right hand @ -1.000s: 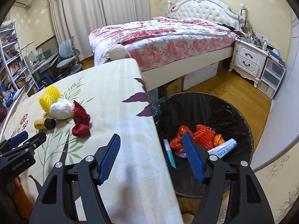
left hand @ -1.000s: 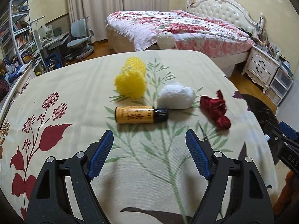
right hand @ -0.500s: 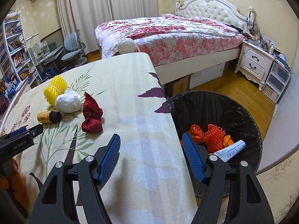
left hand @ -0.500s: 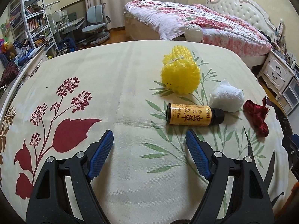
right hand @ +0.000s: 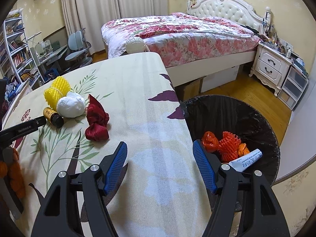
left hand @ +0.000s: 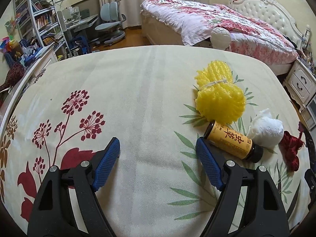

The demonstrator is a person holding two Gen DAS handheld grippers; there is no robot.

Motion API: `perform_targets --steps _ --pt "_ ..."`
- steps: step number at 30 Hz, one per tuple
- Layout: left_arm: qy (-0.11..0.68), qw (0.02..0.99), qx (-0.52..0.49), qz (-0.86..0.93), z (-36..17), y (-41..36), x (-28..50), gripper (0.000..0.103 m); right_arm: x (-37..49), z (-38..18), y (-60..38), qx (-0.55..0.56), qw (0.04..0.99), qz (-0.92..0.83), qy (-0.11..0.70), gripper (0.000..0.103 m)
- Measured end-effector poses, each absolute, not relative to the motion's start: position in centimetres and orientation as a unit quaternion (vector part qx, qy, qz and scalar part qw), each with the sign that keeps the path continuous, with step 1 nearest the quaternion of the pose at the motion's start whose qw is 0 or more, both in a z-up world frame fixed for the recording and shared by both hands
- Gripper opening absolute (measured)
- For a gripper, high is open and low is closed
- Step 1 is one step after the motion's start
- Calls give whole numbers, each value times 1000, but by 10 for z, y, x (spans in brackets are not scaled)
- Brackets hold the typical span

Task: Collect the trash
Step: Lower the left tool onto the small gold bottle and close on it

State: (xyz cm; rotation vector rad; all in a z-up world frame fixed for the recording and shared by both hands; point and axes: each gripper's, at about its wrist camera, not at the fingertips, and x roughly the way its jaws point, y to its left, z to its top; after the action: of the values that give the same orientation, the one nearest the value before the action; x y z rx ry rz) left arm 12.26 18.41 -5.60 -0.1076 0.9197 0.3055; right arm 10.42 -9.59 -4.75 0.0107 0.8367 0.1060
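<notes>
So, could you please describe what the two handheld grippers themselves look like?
Both match: the left gripper and right gripper have black plastic clamp-style arms with triangular cut-outs, silver rivets and blue textured finger pads. White "GenRobot.AI" lettering marks the left one's side in the right wrist view. No cables or sleeves visible.

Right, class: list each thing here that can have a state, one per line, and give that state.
Left gripper: open, empty, over the table.
Right gripper: open, empty, over the table edge.
Amber bottle: lying on its side, capped.
Yellow foam net: bunched, tied with string.
White wad: crumpled.
Red cloth: crumpled.
Trash bin: black-lined, partly filled.
</notes>
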Motion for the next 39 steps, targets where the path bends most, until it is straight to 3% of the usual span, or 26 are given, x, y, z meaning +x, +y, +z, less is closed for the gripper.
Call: perform_targets --steps 21,39 --pt "421 895 -82 124 -30 154 125 78 103 -49 -96 13 911 62 407 67" --pt "451 882 -75 113 -57 167 99 79 103 -50 -89 7 912 65 406 67"
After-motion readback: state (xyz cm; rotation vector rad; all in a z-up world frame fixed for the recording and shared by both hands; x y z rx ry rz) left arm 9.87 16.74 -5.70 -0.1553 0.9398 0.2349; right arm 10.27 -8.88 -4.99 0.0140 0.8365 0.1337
